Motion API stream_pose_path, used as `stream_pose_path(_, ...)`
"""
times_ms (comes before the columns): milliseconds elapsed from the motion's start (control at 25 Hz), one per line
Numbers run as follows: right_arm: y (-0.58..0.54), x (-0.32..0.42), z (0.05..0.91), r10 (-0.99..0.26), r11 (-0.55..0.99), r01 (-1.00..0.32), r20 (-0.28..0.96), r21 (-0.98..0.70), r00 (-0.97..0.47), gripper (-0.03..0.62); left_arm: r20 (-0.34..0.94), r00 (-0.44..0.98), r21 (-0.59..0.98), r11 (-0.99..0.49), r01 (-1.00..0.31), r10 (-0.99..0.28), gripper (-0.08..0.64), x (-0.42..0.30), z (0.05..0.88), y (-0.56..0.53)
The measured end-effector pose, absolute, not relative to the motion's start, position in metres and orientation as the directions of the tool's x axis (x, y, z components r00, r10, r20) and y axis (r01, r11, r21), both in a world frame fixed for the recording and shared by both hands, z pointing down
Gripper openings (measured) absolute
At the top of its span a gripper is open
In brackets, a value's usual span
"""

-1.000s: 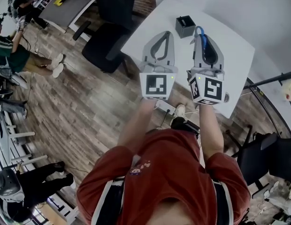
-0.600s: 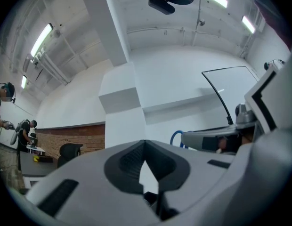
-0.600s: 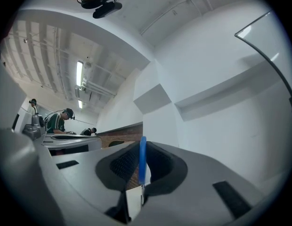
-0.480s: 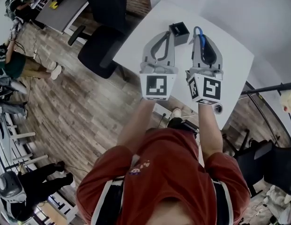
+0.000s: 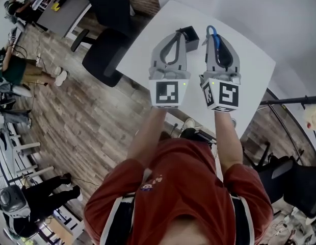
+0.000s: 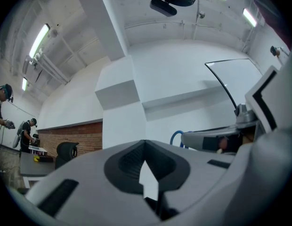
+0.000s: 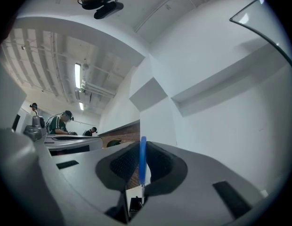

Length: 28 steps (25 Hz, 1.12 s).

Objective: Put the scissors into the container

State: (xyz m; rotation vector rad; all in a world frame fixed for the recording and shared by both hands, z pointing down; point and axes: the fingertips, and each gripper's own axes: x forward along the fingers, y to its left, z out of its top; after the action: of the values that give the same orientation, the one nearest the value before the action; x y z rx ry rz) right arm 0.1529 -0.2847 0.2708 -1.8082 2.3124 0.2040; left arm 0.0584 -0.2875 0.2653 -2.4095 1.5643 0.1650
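In the head view my right gripper (image 5: 214, 34) is held over the white table (image 5: 252, 68), shut on the scissors, whose blue handle loop (image 5: 211, 30) sticks out past the fingertips. In the right gripper view the blue handle (image 7: 142, 157) stands upright between the pads of that gripper (image 7: 142, 145). The small black container (image 5: 191, 36) sits on the table just left of the scissors, partly covered by my left gripper (image 5: 177, 34). The left gripper (image 6: 145, 145) is shut with nothing in it. The scissors' handle (image 6: 175, 136) also shows in the left gripper view.
A black office chair (image 5: 102, 60) stands on the wooden floor just left of the table. A grey desk (image 5: 58, 6) and people are at the far upper left. A dark stand bar (image 5: 288, 100) crosses at the right, by the table's edge.
Both grippers have moved forward over the table, toward the container. The left gripper now covers part of the container. The scissors stay gripped in the right gripper.
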Motion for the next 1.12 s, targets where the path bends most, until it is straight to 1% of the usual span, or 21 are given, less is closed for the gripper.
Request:
stream_pose_path(240,-0.296,0.156,0.277,-0.948,0.237,-0.971,-0.221,-0.013,-0.228,0.048,-0.232,0.418,-0.153,-0.391,-0.907,-0.878,0.012,0.06,0.268,-0.301)
stream_pose_path(680,-0.326,0.136,0.287,-0.966,0.173,-0.985,-0.197,0.003,-0.17,0.048,-0.227,0.481,-0.159,-0.456,-0.876,-0.847,0.012,0.046,0.275,-0.33)
stream_pose_path(1120,-0.362,0.121,0.316,-0.978,0.155,-0.988,-0.138,0.008,-0.155,0.048,-0.209,0.476,-0.137,-0.457,-0.879,-0.854,0.012,0.024,0.291,-0.362)
